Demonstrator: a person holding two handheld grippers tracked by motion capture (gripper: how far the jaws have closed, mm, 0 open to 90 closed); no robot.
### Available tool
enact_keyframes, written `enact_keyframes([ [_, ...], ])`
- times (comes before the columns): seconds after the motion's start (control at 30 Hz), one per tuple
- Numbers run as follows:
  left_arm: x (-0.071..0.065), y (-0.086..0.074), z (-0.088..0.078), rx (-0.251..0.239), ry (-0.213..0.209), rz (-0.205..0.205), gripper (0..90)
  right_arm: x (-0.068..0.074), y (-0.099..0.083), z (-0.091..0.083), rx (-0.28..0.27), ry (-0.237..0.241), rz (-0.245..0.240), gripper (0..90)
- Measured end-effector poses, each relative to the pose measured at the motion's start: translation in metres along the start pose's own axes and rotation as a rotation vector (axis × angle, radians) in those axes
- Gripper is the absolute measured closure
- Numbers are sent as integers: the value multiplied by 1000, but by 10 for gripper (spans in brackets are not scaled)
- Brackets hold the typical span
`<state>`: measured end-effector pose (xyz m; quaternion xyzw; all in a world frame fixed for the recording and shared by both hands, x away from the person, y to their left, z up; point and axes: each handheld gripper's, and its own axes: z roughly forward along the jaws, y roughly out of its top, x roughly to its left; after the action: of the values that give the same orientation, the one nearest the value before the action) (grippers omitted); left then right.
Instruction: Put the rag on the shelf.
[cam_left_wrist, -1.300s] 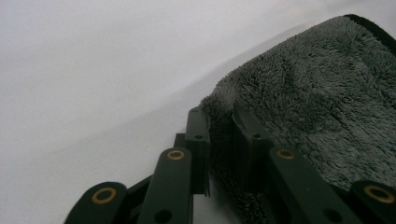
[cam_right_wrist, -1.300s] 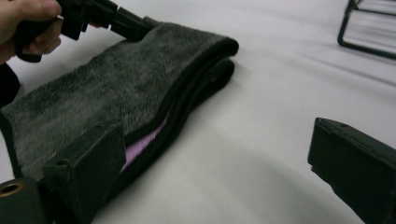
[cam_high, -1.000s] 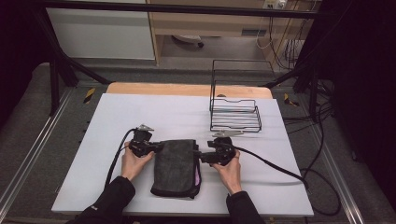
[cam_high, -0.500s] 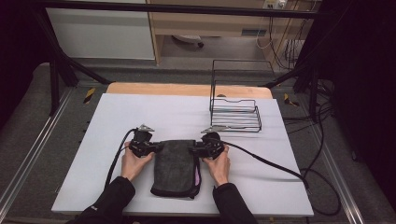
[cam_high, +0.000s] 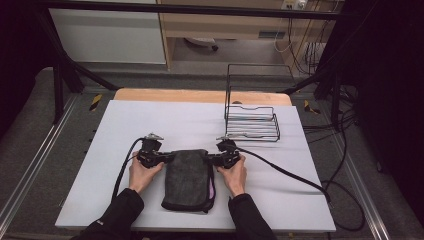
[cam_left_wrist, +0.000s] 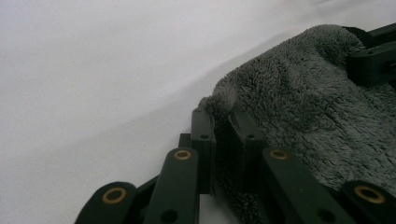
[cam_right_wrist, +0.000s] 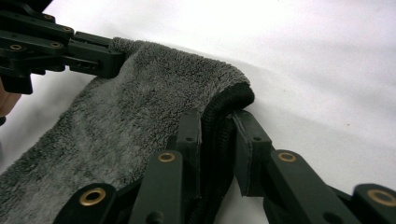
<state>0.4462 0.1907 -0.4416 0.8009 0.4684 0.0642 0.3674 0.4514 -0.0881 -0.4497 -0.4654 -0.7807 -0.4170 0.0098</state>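
A dark grey fluffy towel (cam_high: 189, 177) lies folded on the white table (cam_high: 165, 120), between the person's two hands. My left gripper (cam_high: 167, 157) is shut on its far left corner; in the left gripper view the pile (cam_left_wrist: 303, 107) bunches between the left gripper's (cam_left_wrist: 219, 116) jaws. My right gripper (cam_high: 210, 159) is at the far right corner. Its jaws have just been closing, and in the right gripper view the towel's (cam_right_wrist: 140, 102) thick black hem is squeezed between the right gripper's (cam_right_wrist: 217, 119) pads. Each gripper view shows the other gripper at the opposite corner.
A black wire rack (cam_high: 251, 122) stands at the back right of the table, a short way beyond the right hand. Cables trail from both grippers, the right one across the table to its right edge. A wooden strip (cam_high: 200, 95) runs along the far edge.
The right hand slid left from beside the towel to its far right corner, and its jaws closed there. The left hand and its grip stayed as they were.
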Motion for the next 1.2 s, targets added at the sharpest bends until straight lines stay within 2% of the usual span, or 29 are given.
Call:
enact_keyframes([
  [0.07, 0, 0, -3, -12, -9, -9, 814, 1, 0, -2, -4, 4, 4, 759],
  [0.2, -2, 2, -15, -68, -23, -3, 816, 5, 2, -9, -26, 14, -3, 765],
  [0.47, -13, 5, -36, -147, -38, 19, 817, 17, 2, -29, -105, 36, -20, 767],
  [1.2, -42, 7, -72, -273, -14, 104, 817, 37, -3, -64, -260, 64, -100, 776],
])
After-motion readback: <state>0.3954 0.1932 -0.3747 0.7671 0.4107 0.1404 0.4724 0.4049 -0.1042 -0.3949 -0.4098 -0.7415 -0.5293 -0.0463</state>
